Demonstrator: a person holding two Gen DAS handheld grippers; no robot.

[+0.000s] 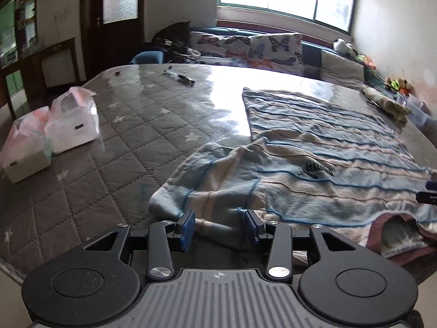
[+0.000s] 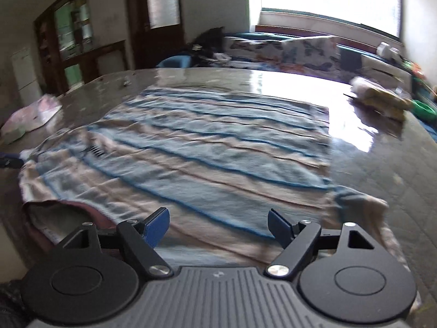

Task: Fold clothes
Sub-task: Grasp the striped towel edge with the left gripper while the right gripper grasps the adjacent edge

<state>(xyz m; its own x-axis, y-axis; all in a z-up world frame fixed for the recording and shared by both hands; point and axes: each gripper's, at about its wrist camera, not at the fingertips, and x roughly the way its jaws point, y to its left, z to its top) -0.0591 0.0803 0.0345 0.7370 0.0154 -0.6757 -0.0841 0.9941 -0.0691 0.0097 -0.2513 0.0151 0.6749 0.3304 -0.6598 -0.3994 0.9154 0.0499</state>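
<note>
A striped blue-and-cream sweater (image 1: 327,147) lies spread flat on a bed (image 1: 131,125) covered with a grey quilted cover with white stars. Its body stretches away toward the window, and one sleeve (image 1: 202,175) lies folded inward and bunched at the near left edge. The neck opening with its pinkish lining (image 1: 393,229) sits at the near edge of the bed.

The left tongs (image 1: 220,225) hang just over the end of that sleeve with their blue pads apart; cloth lies between them, but the pads do not press on it. The right tongs (image 2: 220,225) stand wide open above the near part of the sweater, gripping nothing; this view is blurred.

On the left side of the bed sit two clear plastic bags (image 1: 54,131), each holding a white box. A small dark tool (image 1: 185,79) lies farther back on the cover. Along the far side are butterfly-print pillows (image 1: 262,47), and a pale bundle (image 1: 387,102) rests near the right wall.
</note>
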